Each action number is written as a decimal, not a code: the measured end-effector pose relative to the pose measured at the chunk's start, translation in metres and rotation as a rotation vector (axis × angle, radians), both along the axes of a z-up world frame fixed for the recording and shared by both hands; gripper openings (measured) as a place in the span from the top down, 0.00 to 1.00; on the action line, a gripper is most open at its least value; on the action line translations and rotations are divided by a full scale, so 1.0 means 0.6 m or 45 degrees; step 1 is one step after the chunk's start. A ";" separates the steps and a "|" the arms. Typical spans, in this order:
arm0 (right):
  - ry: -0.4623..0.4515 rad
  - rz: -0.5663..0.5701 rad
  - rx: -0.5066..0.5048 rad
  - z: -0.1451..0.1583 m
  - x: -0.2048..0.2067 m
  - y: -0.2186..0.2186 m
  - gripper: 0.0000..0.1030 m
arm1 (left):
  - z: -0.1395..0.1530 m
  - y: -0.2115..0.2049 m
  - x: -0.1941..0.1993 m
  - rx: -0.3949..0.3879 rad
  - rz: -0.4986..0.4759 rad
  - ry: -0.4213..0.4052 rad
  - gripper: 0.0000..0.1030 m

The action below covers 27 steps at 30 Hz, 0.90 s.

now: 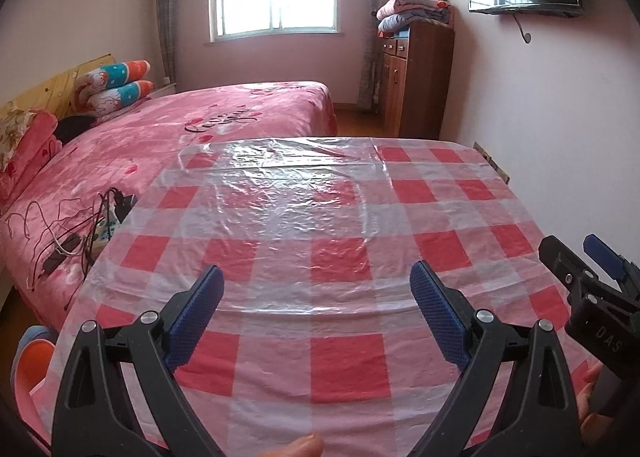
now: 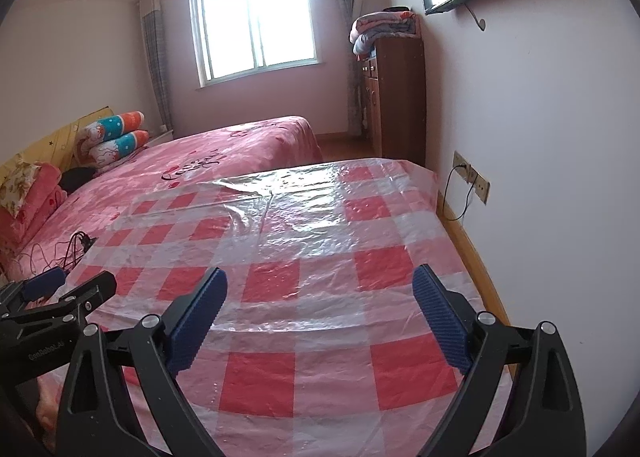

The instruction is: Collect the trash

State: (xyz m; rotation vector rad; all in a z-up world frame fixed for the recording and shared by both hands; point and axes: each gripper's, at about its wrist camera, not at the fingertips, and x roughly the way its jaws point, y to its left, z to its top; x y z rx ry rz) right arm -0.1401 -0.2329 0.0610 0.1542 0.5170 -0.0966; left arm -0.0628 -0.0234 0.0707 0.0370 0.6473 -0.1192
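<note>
A table with a red-and-white checked plastic cloth point(image 1: 340, 257) fills the foreground of both views; it also shows in the right wrist view point(image 2: 320, 297). No trash shows on it. My left gripper point(image 1: 316, 289) is open and empty above the near half of the cloth. My right gripper point(image 2: 320, 293) is open and empty above the cloth too. The right gripper shows at the right edge of the left wrist view point(image 1: 588, 269). The left gripper shows at the left edge of the right wrist view point(image 2: 72, 289).
A pink bed point(image 1: 180, 137) stands left of the table, with a power strip and cables point(image 1: 92, 225) near its edge. A wooden cabinet point(image 1: 416, 77) stands at the back right by the wall. A wall socket with a cord point(image 2: 472, 177) is right of the table.
</note>
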 end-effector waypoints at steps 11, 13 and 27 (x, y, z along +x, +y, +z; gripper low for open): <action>-0.017 -0.014 -0.028 0.002 -0.004 0.002 0.10 | 0.002 -0.001 -0.007 -0.056 0.011 -0.028 0.04; -0.017 -0.008 -0.028 0.002 -0.004 0.004 0.10 | 0.001 -0.002 -0.007 -0.050 0.016 -0.026 0.04; -0.003 0.018 -0.037 -0.003 0.001 0.013 0.10 | -0.013 0.006 -0.003 -0.050 0.048 0.006 0.04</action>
